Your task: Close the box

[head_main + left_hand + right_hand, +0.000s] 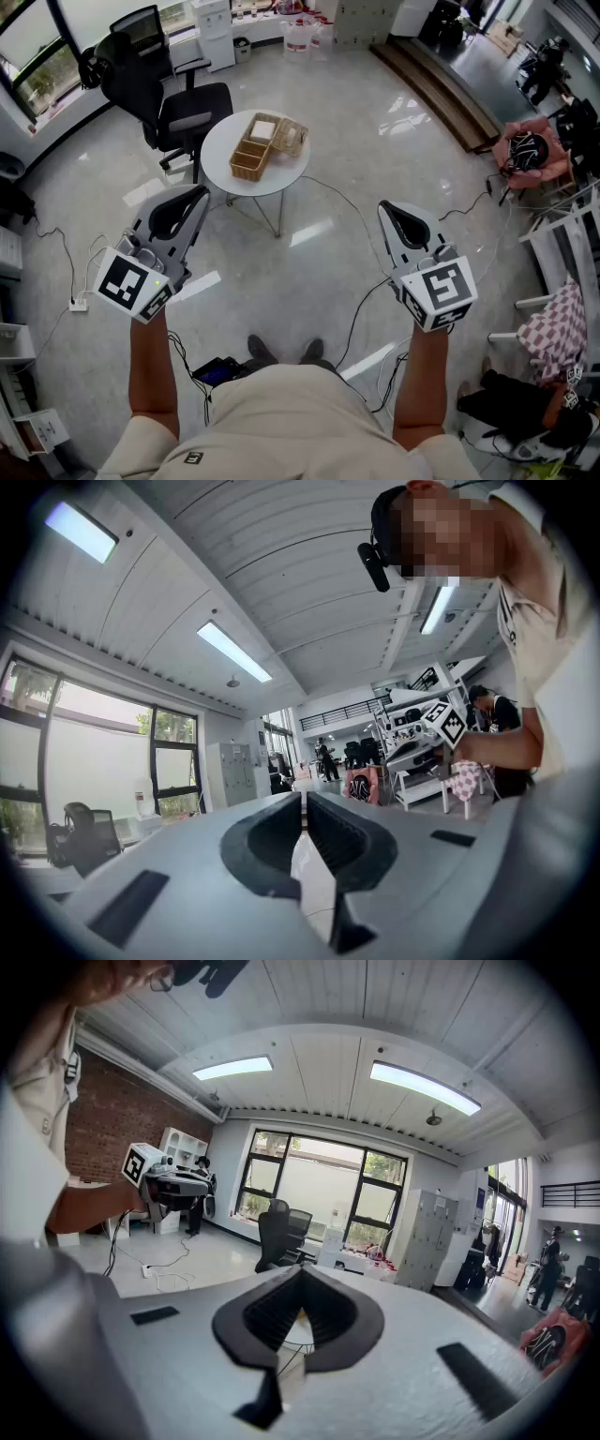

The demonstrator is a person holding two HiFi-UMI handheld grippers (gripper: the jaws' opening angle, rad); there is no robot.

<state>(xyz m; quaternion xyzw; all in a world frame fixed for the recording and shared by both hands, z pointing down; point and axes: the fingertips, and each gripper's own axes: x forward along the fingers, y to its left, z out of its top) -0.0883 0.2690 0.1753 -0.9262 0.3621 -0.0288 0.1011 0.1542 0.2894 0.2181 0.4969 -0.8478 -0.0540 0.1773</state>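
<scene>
L tool (197, 193) sits lower left in the head view, held up in the air over the floor (319, 253), touching nothing. Jaws closed right down: pads meet at the tip, just a thin seam btwn them in the left gripper view, and nothing caught in there. Only the dark teardrop hollow behind the pads is see-through, w/ shiny floor showing in it.

R tool (386, 208) mirrors it, lower right of the frame, approx level w/ the other. Jaws fully together too, tips meeting in a point in the right gripper view, empty, no contact w/ anything. Both marker cubes face the camera, a bare forearm below each.

Now the box (251, 155): a wicker one w/ compartments, in the upper centre of the head view on a small round white counter (284, 173). Its lid (292, 137) hangs open off the upper right side, tilted, not over the compartments. Something pale lies in the top compartment; can't tell what.

Box vs tools: it's above and btwn them in the frame, well apart from both, a bit nearer the L tool's tip than the R's. Both tips point up-frame, leaning in toward the counter. Black office chair (178, 103) stands just left of the counter, near its rim.
</scene>
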